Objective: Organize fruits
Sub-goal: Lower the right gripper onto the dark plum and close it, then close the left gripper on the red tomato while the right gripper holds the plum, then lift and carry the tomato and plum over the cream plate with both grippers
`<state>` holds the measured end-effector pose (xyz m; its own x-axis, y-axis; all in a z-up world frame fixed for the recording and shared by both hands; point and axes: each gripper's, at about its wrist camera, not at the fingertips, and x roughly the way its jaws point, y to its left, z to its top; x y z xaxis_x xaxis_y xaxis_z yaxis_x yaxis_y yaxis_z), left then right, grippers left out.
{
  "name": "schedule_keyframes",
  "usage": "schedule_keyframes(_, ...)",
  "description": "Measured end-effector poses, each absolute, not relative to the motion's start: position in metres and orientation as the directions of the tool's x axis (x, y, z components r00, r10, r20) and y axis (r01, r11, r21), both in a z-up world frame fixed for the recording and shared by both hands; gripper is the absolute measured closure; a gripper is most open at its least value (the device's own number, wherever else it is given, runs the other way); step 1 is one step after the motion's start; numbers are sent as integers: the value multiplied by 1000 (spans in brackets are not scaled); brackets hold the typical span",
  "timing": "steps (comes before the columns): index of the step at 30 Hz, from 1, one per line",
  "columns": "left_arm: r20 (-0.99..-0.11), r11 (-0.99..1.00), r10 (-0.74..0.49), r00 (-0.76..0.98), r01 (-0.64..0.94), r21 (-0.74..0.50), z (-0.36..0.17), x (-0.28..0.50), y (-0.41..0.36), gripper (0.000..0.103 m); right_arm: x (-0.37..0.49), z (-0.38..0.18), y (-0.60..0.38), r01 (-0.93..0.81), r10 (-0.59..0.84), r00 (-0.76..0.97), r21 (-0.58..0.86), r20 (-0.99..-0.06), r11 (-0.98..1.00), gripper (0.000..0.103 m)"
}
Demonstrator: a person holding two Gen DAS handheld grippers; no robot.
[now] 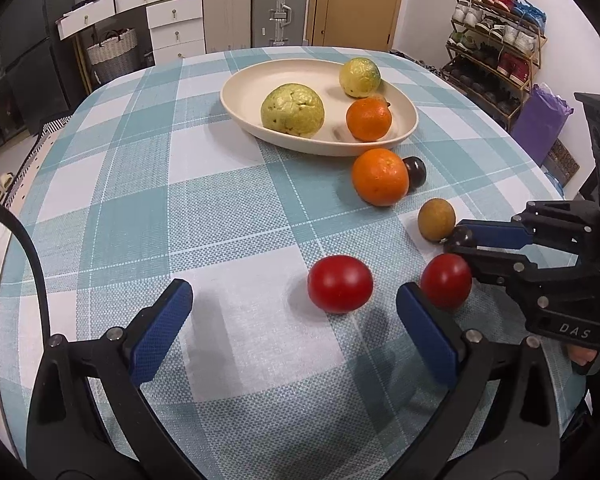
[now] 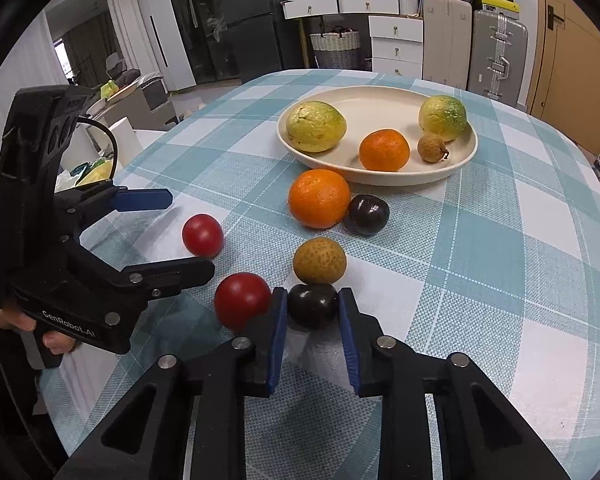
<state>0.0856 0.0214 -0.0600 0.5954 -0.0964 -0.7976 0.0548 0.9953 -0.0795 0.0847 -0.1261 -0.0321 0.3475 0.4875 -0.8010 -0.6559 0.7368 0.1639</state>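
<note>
A dark plum (image 2: 313, 305) sits squeezed between the blue pads of the right gripper (image 2: 313, 312).

The plum rests on the checked tablecloth (image 2: 500, 280), touching a brown round fruit (image 2: 319, 260) just behind it, with a red tomato (image 2: 242, 299) right beside the gripper's left pad. The left gripper (image 1: 294, 300) hangs wide apart and holds nothing, near another red tomato (image 1: 340, 283). Farther back, a cream bowl (image 2: 380, 98) holds more fruit.
</note>
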Motion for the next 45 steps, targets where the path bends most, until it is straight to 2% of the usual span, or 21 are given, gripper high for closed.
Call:
schedule_keyframes(6, -803, 995, -102, 588, 51, -89, -62, 88, 21, 7, 82, -28, -134, -649, 511, 352, 189, -784, 737, 77)
schedule_keyframes(12, -795, 994, -106, 597, 45, -98, -60, 88, 22, 26, 81, -21, -144, -628, 525, 378, 206, -763, 750, 78)
schedule_keyframes(15, -789, 992, -128, 601, 60, -115, -58, 86, 20, 43, 81, -18, -148, -618, 527, 388, 211, -756, 758, 78)
schedule_keyframes(19, -787, 985, -175, 592, 107, -139, -55, 84, 14, 74, 81, -15, -152, -608, 527, 398, 214, -751, 765, 78)
schedule_keyframes(27, -781, 982, -188, 595, 119, -146, -52, 81, 9, 74, 85, -11, -156, -597, 526, 411, 216, -745, 773, 78)
schedule_keyframes(45, -688, 987, -147, 710, 60, -149, -13, 92, 21, 74, 104, 16, -159, -576, 556, 485, 232, -675, 784, 78)
